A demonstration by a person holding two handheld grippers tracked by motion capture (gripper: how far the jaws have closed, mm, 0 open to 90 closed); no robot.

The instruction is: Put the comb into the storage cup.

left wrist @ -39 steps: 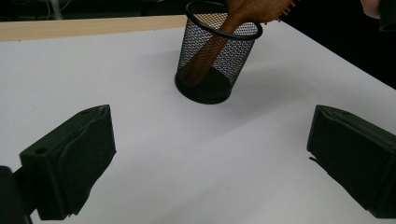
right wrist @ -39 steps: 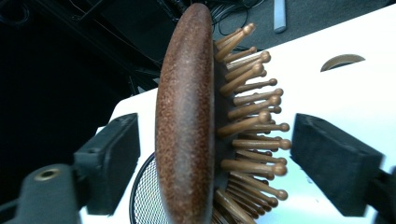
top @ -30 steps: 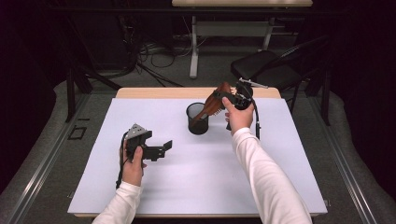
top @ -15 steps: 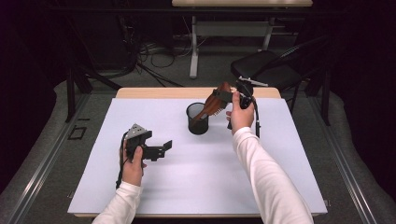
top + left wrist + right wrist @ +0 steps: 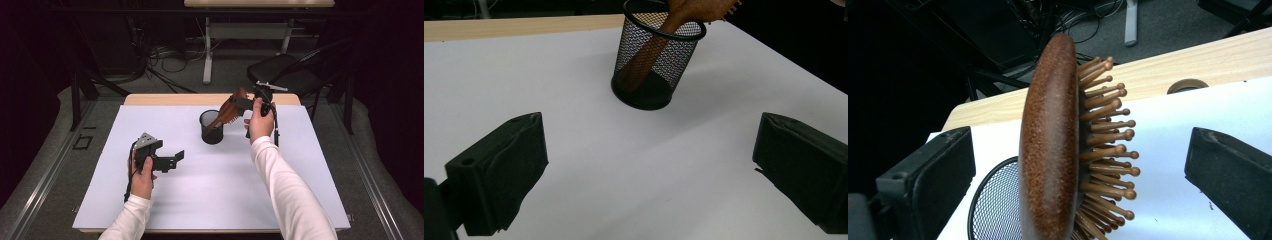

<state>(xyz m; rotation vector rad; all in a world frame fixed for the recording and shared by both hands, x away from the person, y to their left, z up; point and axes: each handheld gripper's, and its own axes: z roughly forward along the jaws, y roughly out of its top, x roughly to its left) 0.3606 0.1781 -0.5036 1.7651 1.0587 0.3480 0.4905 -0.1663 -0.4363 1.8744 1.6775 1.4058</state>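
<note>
A glossy brown wooden hairbrush (image 5: 1050, 145), a black metal mesh cup (image 5: 655, 60) and a matt white table (image 5: 210, 190) are seen.

A white sheet (image 5: 210, 200) covers most of a light wooden table (image 5: 150, 99), whose bare strip shows along the far edge at mid-frame. Grey carpet (image 5: 45, 200) lies around it, with metal rails (image 5: 42, 175) running diagonally at the lower left and lower right. Beyond the table, at the top of the frame, a second desk (image 5: 260, 3) stands on a white leg (image 5: 207, 55), and a tangle of dark cables (image 5: 155, 60) spreads over the floor at upper left. A black chair (image 5: 290, 67) sits at upper right. The room's edges fall into darkness; the light falls mostly on the table
</note>
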